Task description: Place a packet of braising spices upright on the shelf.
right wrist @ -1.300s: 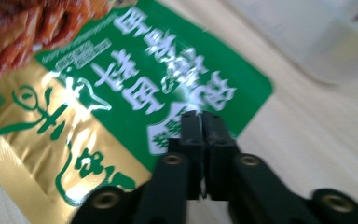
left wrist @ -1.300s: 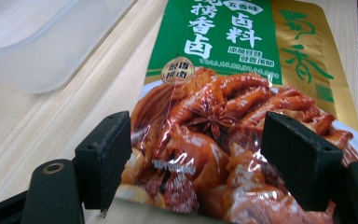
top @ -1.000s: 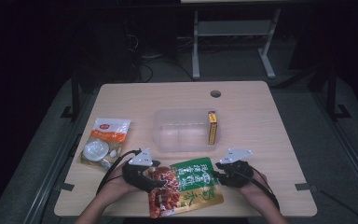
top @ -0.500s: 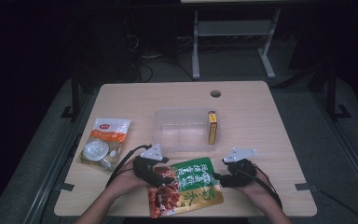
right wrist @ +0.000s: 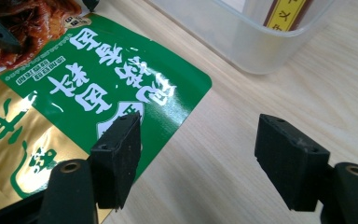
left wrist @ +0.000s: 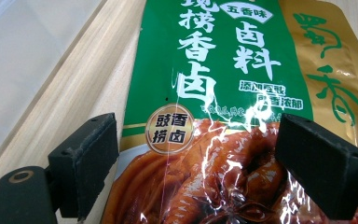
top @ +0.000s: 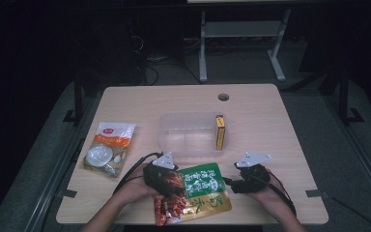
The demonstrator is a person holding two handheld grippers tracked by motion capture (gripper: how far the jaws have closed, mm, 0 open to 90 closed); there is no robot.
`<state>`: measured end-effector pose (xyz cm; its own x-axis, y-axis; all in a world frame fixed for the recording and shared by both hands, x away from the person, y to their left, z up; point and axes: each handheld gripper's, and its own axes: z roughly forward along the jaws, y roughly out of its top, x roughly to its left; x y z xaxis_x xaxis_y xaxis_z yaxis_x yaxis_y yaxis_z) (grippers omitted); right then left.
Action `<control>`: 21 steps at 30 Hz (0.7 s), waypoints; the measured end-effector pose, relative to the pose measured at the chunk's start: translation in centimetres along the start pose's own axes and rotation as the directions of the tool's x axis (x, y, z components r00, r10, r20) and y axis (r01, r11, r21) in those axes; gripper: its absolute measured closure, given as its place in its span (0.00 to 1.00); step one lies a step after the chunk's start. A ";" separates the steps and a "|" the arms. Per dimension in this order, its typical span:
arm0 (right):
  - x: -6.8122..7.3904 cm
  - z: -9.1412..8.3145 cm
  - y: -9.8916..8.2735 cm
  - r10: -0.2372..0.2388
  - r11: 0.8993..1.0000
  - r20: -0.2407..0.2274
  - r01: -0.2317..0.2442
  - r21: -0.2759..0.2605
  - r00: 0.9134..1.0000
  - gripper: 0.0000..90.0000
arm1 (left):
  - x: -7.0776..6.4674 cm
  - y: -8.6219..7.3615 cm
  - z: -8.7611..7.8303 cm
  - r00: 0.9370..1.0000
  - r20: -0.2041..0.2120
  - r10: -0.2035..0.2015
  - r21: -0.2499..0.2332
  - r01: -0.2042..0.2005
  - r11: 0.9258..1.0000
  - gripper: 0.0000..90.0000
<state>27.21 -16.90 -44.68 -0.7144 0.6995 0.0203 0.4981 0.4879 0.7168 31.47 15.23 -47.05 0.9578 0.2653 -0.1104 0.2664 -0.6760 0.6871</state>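
Both tongs stood released over the green-and-gold spice pouch (top: pixel 195 193), which lay flat near the table's (top: pixel 270 125) front edge, about midway along it. The left gripper (top: pixel 166 180) had shifted in from the pouch's left edge since a second earlier, so that it hung over the printed picture of braised meat at the pouch's front-left corner; its jaws had just been opening, and in the left gripper view the two black pads stood well apart with the glossy film (left wrist: pixel 223 116) showing between them, neither pad pressing on it. The right gripper (top: pixel 239 183) had scarcely moved; it sat just off the pouch's right edge, and its jaws had also just been opening. In the right gripper view one pad hung over the pouch's green corner (right wrist: pixel 135 93) and the other over bare wood, with nothing clamped. The pouch had not shifted on the table over that second. Behind it the clear plastic bin (top: pixel 191 133) stood near the table's middle, a yellow-edged box (top: pixel 219 131) upright against its right wall, and a white-and-orange food packet (top: pixel 108 147) lay toward the left edge. Judging from this, the pouch had just been let go or was about to be gripped afresh, and it was not yet in the bin, if that was where it was bound.
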 end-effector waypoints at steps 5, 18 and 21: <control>-0.1 0.0 0.0 0.005 1.000 -0.001 -0.005 0.000 1.000 0.34 | 0.1 -0.2 -0.4 1.000 -0.008 0.015 0.000 -0.015 1.000 0.23; -0.2 -0.2 0.0 0.010 1.000 -0.002 -0.010 -0.009 1.000 0.33 | -1.0 0.0 -0.7 0.997 -0.029 0.068 0.019 -0.067 0.998 0.72; -0.3 -0.3 0.0 0.014 1.000 0.001 -0.014 -0.013 1.000 0.33 | -1.4 0.2 -0.6 0.998 -0.026 0.057 0.027 -0.056 0.998 0.84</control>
<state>27.30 -17.30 -44.48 -0.7066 0.7070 0.0295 0.5015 0.4710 0.7258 30.16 15.14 -46.34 0.9683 0.2444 -0.0521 0.2150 -0.7084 0.6723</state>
